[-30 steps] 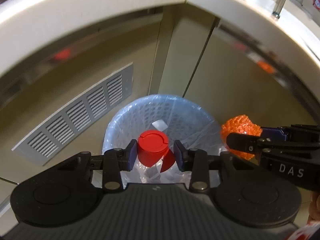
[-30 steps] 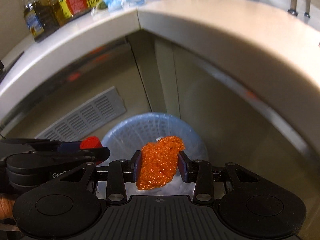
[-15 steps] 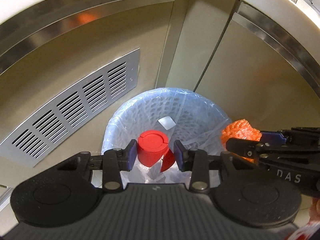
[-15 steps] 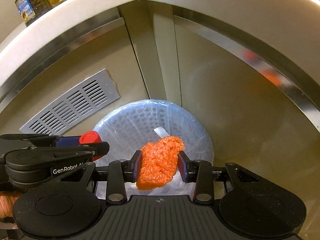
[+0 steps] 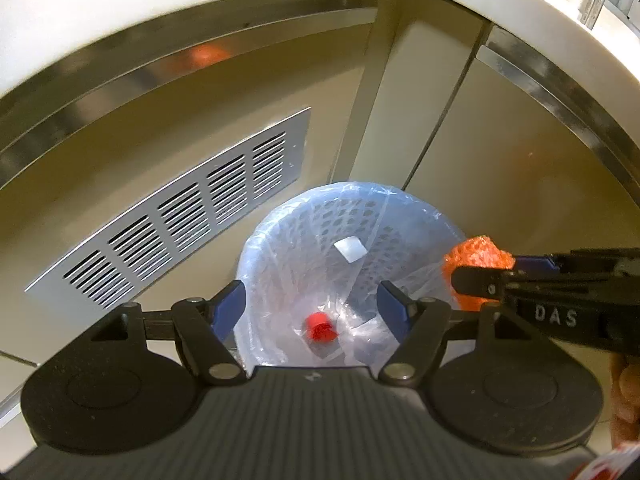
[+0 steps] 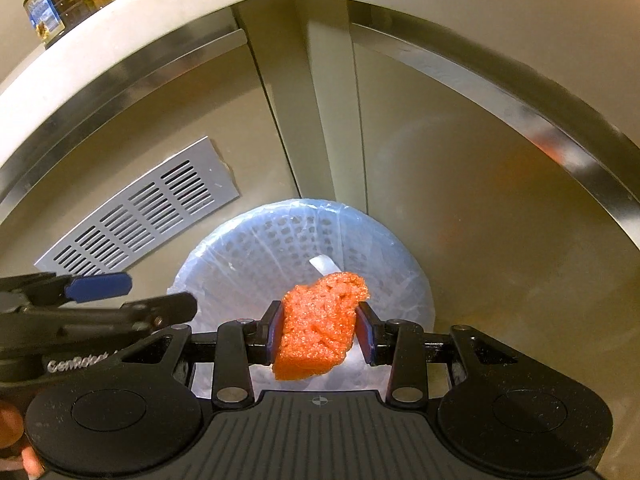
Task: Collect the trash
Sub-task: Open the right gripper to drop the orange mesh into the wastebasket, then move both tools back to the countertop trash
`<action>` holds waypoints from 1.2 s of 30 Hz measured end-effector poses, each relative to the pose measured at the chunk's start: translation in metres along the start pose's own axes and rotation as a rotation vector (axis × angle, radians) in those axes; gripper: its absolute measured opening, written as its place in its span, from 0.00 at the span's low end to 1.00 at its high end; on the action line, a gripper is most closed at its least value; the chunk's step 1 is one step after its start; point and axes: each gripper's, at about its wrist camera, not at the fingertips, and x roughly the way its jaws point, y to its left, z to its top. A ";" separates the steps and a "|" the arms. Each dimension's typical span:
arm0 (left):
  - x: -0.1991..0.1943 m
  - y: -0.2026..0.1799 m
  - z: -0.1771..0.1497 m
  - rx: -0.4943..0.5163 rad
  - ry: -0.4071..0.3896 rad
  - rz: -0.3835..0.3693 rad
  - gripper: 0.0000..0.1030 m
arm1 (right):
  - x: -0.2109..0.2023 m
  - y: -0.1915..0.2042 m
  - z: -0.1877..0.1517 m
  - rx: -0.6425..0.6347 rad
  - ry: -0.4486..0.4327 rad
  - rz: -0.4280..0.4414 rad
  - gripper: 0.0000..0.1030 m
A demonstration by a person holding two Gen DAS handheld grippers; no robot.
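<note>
Your left claw is wide open and holds nothing, and the red cap lies down in the bottom of the bin with the clear bag in it. Your right claw is pinched tight on the orange crumpled wad, just over the near side of the bin. Reach a bit further over the middle, then open wide so the wad falls in and not on the floor
</note>
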 end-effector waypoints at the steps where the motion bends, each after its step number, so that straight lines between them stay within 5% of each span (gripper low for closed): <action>1: -0.001 0.001 -0.001 0.000 -0.001 0.003 0.67 | 0.001 0.001 0.000 -0.001 0.001 0.002 0.38; 11: -0.005 0.013 -0.011 -0.028 0.003 0.015 0.67 | 0.018 0.008 -0.002 0.009 0.018 0.014 0.38; 15: -0.007 0.016 -0.014 -0.024 0.005 0.021 0.67 | 0.020 0.005 -0.002 0.040 0.015 0.022 0.65; 24: -0.034 0.018 -0.013 -0.022 -0.015 0.023 0.66 | -0.014 0.012 0.000 0.049 0.023 0.001 0.65; 36: -0.142 0.001 0.039 0.090 -0.223 -0.062 0.67 | -0.152 0.050 0.052 0.032 -0.297 -0.021 0.65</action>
